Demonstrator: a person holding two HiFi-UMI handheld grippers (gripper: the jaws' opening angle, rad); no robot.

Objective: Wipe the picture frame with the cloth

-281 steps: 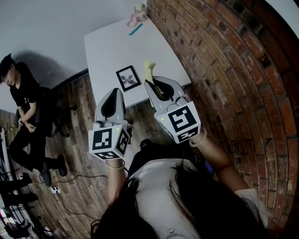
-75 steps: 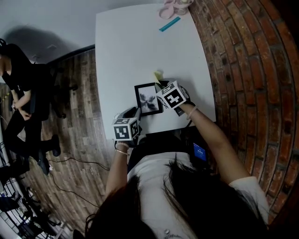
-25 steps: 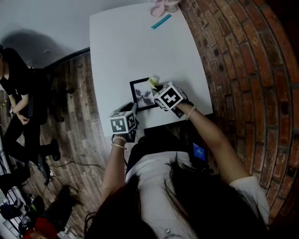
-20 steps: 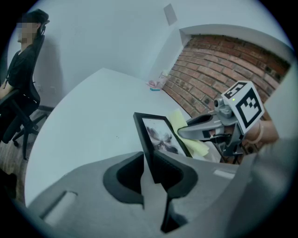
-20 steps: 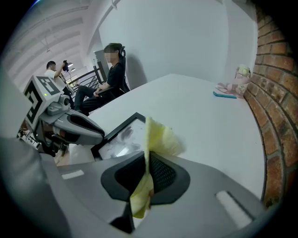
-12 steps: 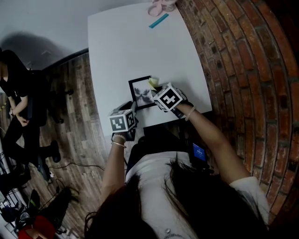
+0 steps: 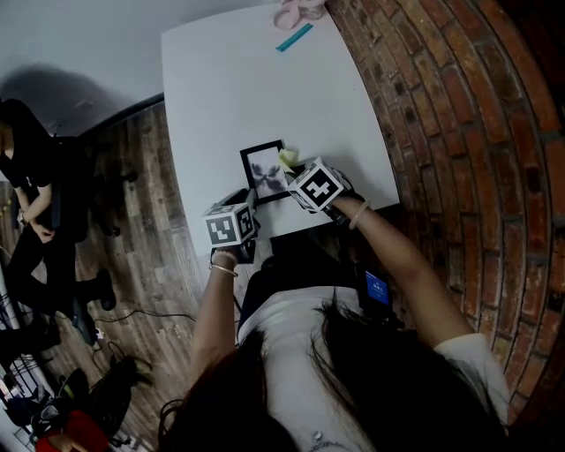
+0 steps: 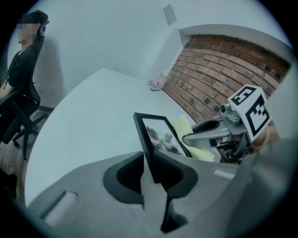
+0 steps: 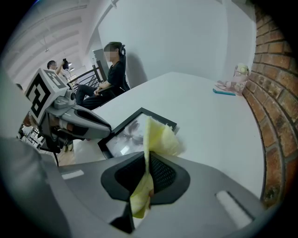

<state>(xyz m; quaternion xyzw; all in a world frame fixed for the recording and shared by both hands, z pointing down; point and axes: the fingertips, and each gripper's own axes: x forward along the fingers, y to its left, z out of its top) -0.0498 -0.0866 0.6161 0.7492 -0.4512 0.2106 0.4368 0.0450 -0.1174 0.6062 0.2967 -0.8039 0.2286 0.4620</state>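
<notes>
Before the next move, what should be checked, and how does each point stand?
1. Left tool shut on the frame's corner: ok.
2. Right tool shut on the cloth: ok.
3. Cloth's free end sticks out past the jaws toward the frame: ok.
4. Cloth touching the glass: cannot tell.
5. Pink item and teal strip well away, at the table's far end: ok.

Soft cloth (image 9: 157,138), rough brick wall (image 7: 441,115)
</notes>
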